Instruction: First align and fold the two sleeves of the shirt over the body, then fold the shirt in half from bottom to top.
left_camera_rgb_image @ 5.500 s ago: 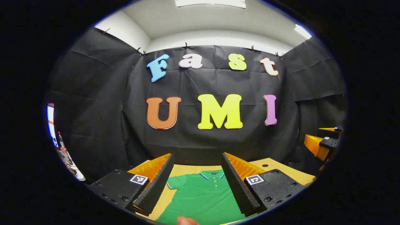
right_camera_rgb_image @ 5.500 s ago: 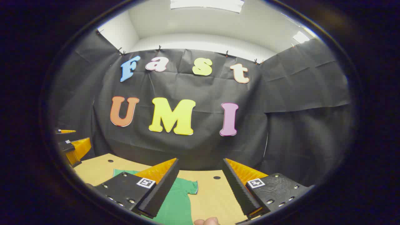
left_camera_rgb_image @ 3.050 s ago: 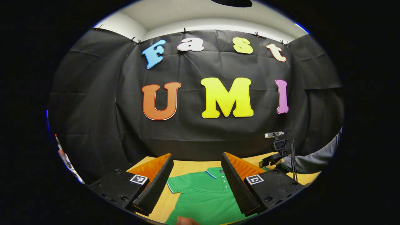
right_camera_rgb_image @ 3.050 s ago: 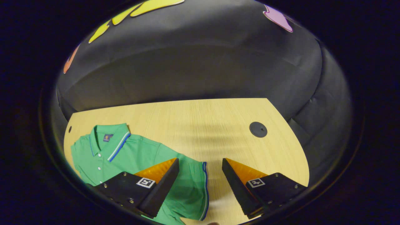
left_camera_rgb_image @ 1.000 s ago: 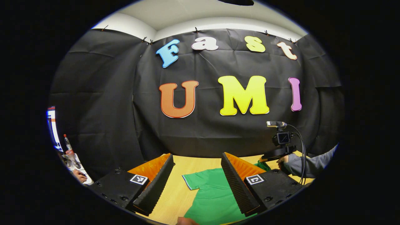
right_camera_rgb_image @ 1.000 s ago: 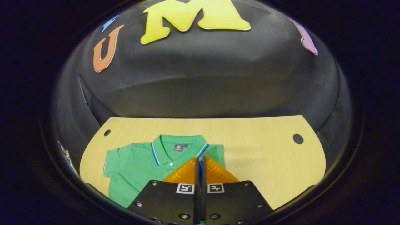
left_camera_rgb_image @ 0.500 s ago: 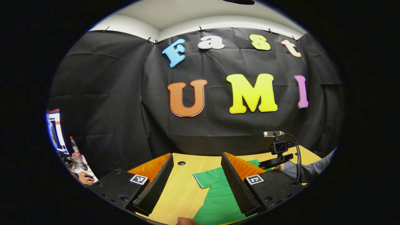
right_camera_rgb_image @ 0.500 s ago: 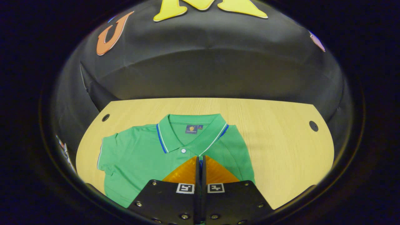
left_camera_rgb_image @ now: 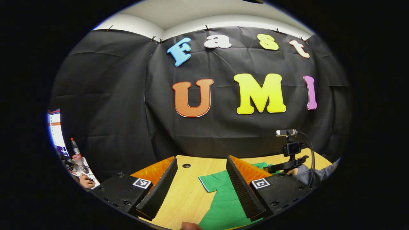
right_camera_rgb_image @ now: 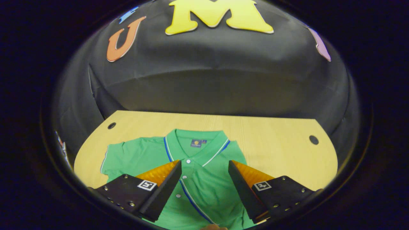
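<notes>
Right claw [right_camera_rgb_image: 204, 179] hangs wide open over the shirt [right_camera_rgb_image: 191, 179], gripping nothing; its sleeve already lies folded across the chest. Left claw [left_camera_rgb_image: 201, 179] is open too, near the flat left sleeve [left_camera_rgb_image: 215, 180] on the desk [right_camera_rgb_image: 271, 143]. Guessing that sleeve's next: pinch the cuff, carry it inward.

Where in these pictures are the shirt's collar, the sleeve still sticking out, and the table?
collar [right_camera_rgb_image: 198, 140]: right gripper view, inside of the neck.
sleeve [right_camera_rgb_image: 123, 156]: right gripper view, middle of the flat sleeve.
table [right_camera_rgb_image: 278, 153]: right gripper view, bare wood beside the shirt.
</notes>
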The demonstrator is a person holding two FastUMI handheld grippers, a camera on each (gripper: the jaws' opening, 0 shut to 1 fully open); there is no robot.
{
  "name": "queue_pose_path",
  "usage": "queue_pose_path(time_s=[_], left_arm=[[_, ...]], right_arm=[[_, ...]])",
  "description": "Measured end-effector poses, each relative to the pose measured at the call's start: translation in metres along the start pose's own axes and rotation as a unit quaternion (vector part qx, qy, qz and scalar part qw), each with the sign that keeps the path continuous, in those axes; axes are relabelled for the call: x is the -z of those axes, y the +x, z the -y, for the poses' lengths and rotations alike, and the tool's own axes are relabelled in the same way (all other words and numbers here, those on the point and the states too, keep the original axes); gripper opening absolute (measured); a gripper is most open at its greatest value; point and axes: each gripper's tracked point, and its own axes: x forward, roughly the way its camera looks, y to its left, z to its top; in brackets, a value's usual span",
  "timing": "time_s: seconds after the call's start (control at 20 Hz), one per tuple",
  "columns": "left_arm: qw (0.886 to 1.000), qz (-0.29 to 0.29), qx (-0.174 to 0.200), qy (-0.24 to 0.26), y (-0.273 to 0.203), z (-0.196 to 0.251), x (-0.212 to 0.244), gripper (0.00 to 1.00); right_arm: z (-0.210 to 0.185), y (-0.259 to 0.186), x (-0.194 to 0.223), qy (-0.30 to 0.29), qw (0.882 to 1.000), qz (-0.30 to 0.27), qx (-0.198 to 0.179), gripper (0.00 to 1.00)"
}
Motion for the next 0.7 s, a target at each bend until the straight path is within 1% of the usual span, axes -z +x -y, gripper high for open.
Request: queue_pose_path(time_s=[0.05, 0.1, 0.3, 0.4, 0.55, 0.7], left_arm=[[1.000, -0.003, 0.003, -0.001, 0.005, 0.001, 0.004, 1.00], [1.000, -0.007, 0.005, -0.004, 0.010, 0.002, 0.009, 0.98], [0.999, -0.032, 0.008, -0.014, 0.039, -0.001, 0.036, 0.98], [0.999, -0.050, 0.006, -0.018, 0.057, -0.004, 0.052, 0.98], [0.997, -0.077, 0.001, -0.032, 0.082, -0.009, 0.075, 0.98], [0.994, -0.103, 0.006, -0.032, 0.108, -0.007, 0.098, 0.98]], right_arm=[[0.001, -0.011, -0.011, -0.005, 1.000, 0.020, 0.001, 0.95], [0.000, -0.024, -0.021, -0.008, 0.999, 0.041, -0.001, 0.94], [0.000, -0.081, -0.049, -0.021, 0.994, 0.108, -0.018, 0.94], [0.003, -0.109, -0.058, -0.025, 0.991, 0.128, -0.028, 0.94], [0.016, -0.148, -0.071, -0.016, 0.987, 0.155, -0.028, 0.94], [0.035, -0.183, -0.079, 0.000, 0.983, 0.181, -0.022, 0.94]])
